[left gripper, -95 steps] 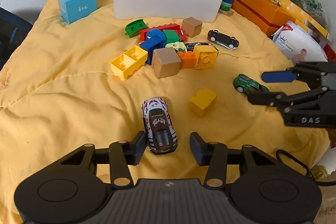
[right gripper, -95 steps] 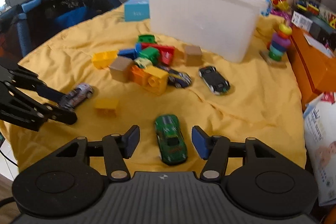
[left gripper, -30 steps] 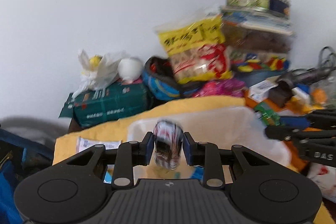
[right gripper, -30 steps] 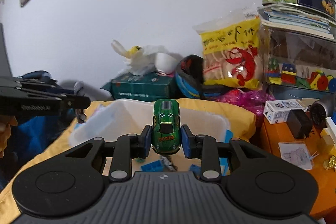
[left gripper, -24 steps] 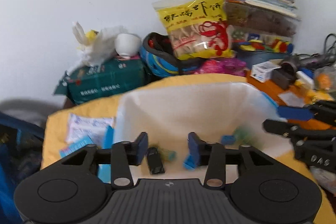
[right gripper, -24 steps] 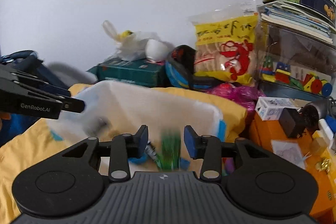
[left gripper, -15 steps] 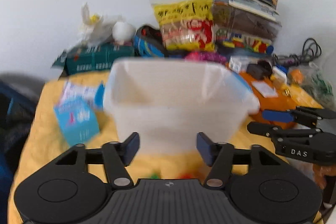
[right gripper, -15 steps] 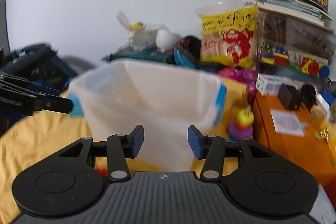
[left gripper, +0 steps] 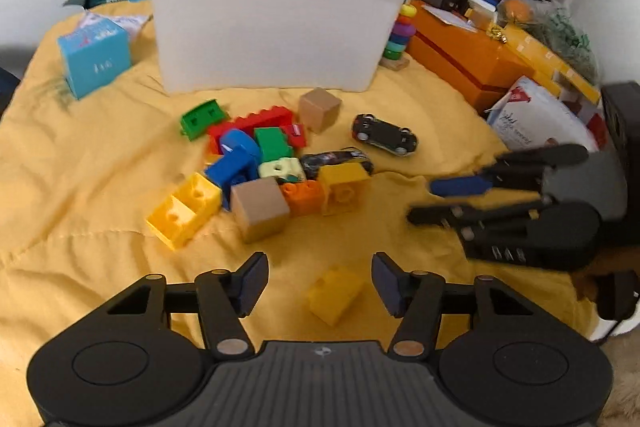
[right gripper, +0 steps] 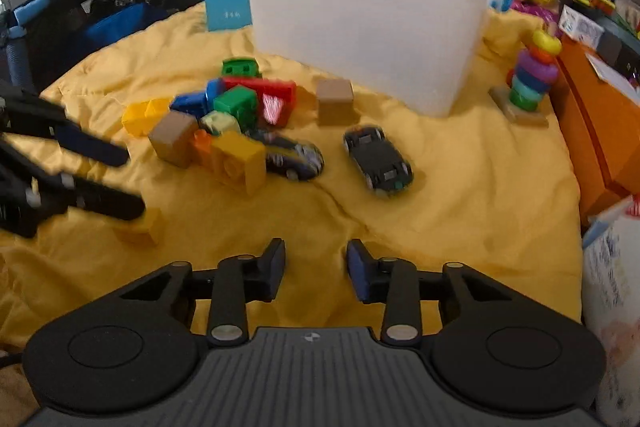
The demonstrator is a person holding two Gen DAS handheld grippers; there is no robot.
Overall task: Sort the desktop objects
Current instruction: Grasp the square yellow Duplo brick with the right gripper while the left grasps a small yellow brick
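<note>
**A:** Where is the next piece lying?

**B:** A small yellow block (left gripper: pixel 335 294) is sitting alone on the yellow quilt (left gripper: pixel 80 163), between the spread fingers of the left gripper (left gripper: pixel 319 283), which is carrying nothing. It is lying skewed to them, so I judge the wrist should be turning to meet two flat faces before closing.

**A:** And the right one?

**B:** The right gripper (right gripper: pixel 316 269) is hanging with its fingers apart too, nothing between them, over bare quilt. The black toy car (right gripper: pixel 378 159) is waiting ahead of it, slightly to the right and lying at an angle. I would be approaching along its length and pinching the flanks, not the wheels, since it looks likely to roll.

**A:** What about the heap?

**B:** The mixed bricks (left gripper: pixel 256 151) are crowding together beyond the lone block: red, blue, green, orange and yellow ones touching, with a tan cube (left gripper: pixel 259 207) at the near edge and another tan cube (left gripper: pixel 320 108) just beside the far end. A dark car (right gripper: pixel 294 155) is resting against a yellow brick (right gripper: pixel 240 161). Loose pieces first seems wise; the heap may scatter if nudged.

**A:** And where is everything going?

**B:** Probably the white bin (left gripper: pixel 268 23) standing behind the heap, near the back of the quilt. Its wall looks tall, so each piece needs lifting well clear of the rim. The two grippers are working near each other, so I would be keeping them from crossing.
</note>
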